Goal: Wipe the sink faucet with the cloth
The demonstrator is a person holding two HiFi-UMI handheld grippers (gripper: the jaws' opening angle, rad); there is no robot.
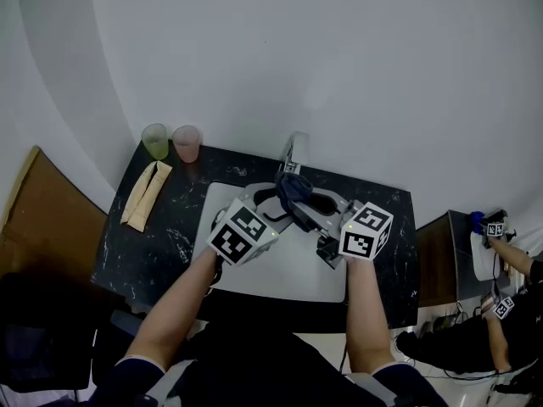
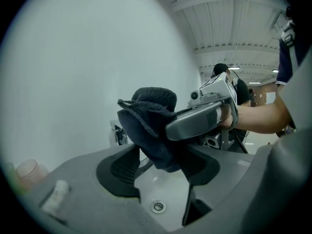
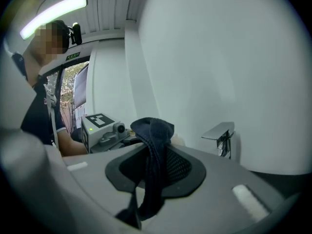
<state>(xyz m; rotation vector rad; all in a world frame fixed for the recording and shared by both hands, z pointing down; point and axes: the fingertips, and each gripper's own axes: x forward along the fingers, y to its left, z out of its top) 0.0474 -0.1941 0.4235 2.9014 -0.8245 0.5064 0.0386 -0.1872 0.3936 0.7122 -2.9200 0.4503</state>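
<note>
- Right gripper (image 3: 155, 179): clenched on the cloth (image 3: 153, 145). The dark blue fabric bunches above the jaws and a tail hangs down between the pads (image 3: 183, 167).
- Left gripper (image 2: 161, 172): released, jaws spread wide. The cloth hangs in the gap between them, but neither pad presses on it.
- In the left gripper view, the right gripper's grey jaw comes in from the right and pinches the cloth from the side. The bundle sits just above and ahead of the left jaws.
- Head view: both grippers are over the white sink (image 1: 293, 282), tips angled in toward each other, with the cloth between them at the back of the basin.
- Faucet (image 1: 293, 153): stands at the sink's back edge, just beyond the cloth. In the right gripper view it is off to the right of the cloth and clear of it. I cannot tell contact from the head view.
- Drain (image 2: 158, 207): shows below the hanging cloth, between the left jaws.
- Counter (image 1: 170, 244): black and speckled.
- A green cup (image 1: 155, 141) and a pink cup (image 1: 186, 143) sit side by side at its back left corner.
- A folded beige cloth (image 1: 146, 195) lies just in front of the cups, well apart from both grippers.
</note>
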